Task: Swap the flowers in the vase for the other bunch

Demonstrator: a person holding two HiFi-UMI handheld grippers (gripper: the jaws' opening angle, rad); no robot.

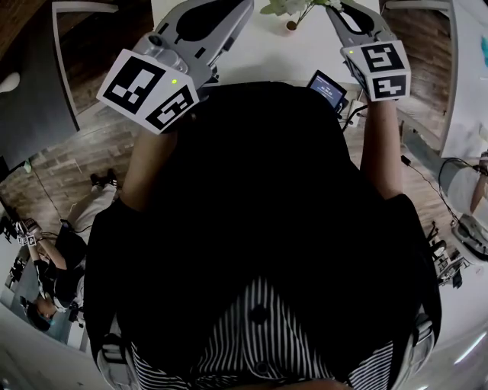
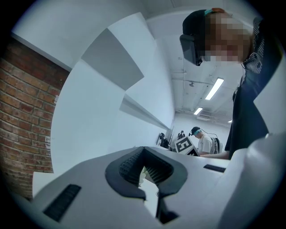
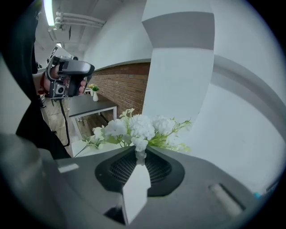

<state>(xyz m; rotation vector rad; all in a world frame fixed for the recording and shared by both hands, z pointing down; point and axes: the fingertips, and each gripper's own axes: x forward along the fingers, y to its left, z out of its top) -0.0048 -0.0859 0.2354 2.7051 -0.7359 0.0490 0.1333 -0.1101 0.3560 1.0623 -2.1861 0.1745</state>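
Observation:
A bunch of white flowers (image 3: 138, 127) with green leaves stands right at the tips of my right gripper (image 3: 140, 156). Its jaws are nearly closed, with a small bloom and the stems pinched between the pads. In the head view the same flowers (image 1: 293, 7) show at the top edge, beside the right gripper (image 1: 335, 7). Just under them sits a small round brown object (image 1: 291, 25), possibly the vase's mouth. My left gripper (image 2: 149, 172) is shut with nothing in it and points level at a white wall. In the head view the left gripper (image 1: 229, 11) is held up at the top left.
A white table (image 1: 259, 53) lies ahead, with a small device with a screen (image 1: 328, 89) at its near right edge. A grey chair (image 1: 30, 99) stands left on the wooden floor. Beyond, a dark table (image 3: 91, 107) carries a small vase, and other people work nearby.

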